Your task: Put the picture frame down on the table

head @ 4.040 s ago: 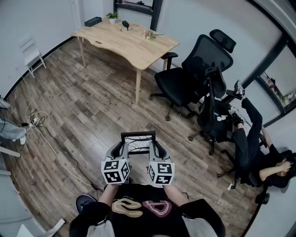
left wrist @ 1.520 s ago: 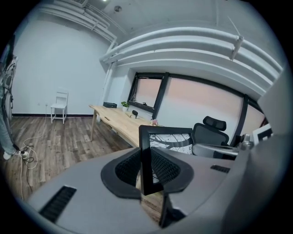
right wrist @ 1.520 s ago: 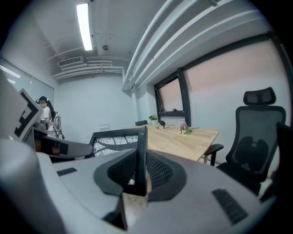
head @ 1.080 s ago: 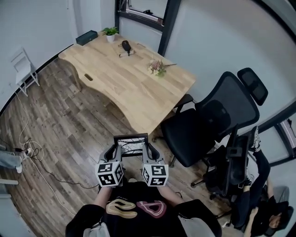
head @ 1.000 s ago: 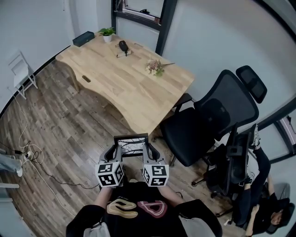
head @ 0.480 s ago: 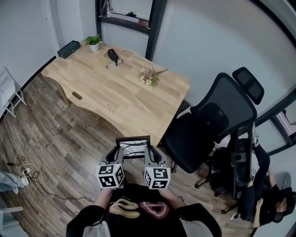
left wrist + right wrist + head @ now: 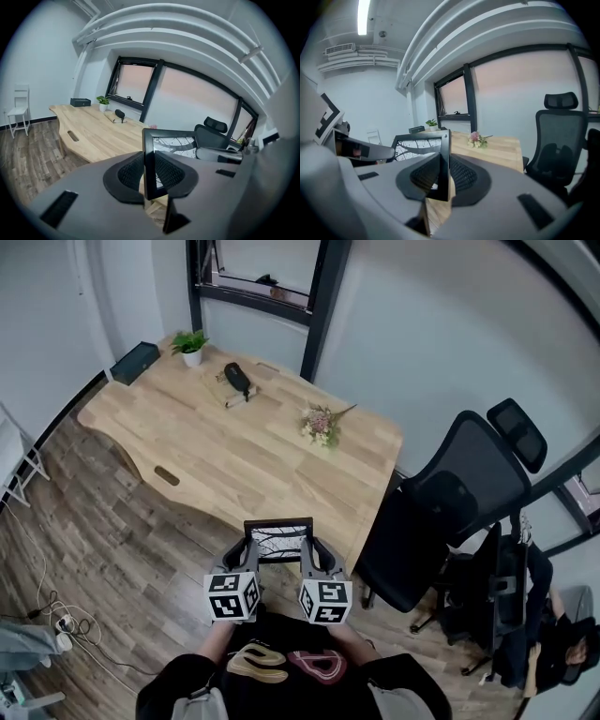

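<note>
A black picture frame (image 7: 278,537) with a bare-branch print is held upright between both grippers, just at the near edge of the wooden table (image 7: 216,465). My left gripper (image 7: 250,552) is shut on the frame's left side, and my right gripper (image 7: 310,554) is shut on its right side. In the left gripper view the pads clamp the frame's (image 7: 174,141) edge at the left gripper (image 7: 149,172), with the table (image 7: 89,136) beyond. In the right gripper view the right gripper (image 7: 442,176) pinches the frame (image 7: 419,140) edge.
On the table stand a potted plant (image 7: 191,344), a black box (image 7: 136,362), a dark object on a notebook (image 7: 236,381) and a small flower bunch (image 7: 322,424). A black office chair (image 7: 450,512) stands right of the table. A person (image 7: 553,648) sits at far right.
The table has drawn closer in the head view. The frame, still gripped on both sides, has gone from over the floor to the table's near edge.
</note>
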The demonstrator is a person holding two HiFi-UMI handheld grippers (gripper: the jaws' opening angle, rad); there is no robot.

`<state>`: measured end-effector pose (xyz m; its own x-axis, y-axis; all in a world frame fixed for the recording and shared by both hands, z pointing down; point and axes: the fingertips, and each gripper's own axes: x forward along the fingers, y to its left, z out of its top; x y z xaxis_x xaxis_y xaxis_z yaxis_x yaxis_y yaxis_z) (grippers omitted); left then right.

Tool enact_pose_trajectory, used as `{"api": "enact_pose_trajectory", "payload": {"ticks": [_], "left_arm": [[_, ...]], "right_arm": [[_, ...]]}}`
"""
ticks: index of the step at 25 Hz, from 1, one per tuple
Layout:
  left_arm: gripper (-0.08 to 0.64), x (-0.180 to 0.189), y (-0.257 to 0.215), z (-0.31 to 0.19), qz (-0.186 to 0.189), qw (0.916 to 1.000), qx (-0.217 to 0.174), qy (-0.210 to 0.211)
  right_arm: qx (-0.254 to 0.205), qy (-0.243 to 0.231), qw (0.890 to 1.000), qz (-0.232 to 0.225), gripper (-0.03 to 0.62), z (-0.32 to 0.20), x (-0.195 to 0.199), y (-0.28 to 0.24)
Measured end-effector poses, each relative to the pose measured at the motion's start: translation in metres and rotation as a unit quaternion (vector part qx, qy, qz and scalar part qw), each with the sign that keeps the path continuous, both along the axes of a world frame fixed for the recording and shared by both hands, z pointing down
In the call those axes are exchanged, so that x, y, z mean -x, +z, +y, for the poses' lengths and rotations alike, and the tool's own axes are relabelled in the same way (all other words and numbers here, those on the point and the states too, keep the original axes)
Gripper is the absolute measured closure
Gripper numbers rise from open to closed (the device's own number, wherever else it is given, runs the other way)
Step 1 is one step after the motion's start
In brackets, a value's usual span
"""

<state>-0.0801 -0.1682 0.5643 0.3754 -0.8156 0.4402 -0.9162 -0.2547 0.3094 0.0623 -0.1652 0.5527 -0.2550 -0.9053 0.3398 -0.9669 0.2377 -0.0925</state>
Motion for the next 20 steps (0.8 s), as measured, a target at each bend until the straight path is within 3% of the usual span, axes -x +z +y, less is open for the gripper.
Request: {"api": "enact_pose_trajectory", "payload": {"ticks": [9, 20], "left_arm": [[0.480, 0.036, -0.002, -0.077, -0.003, 0.9998, 0.000, 0.021], [0.480, 0.054, 0.005, -0.126, 0.002, 0.9997, 0.024, -0.008]], "right_arm": [[0.007, 0.035, 0.999, 0.006, 0.517, -0.068, 0.036, 0.000], [0.032, 0.004, 0.999, 0.020, 0.517, -0.127, 0.054, 0.004]]}}
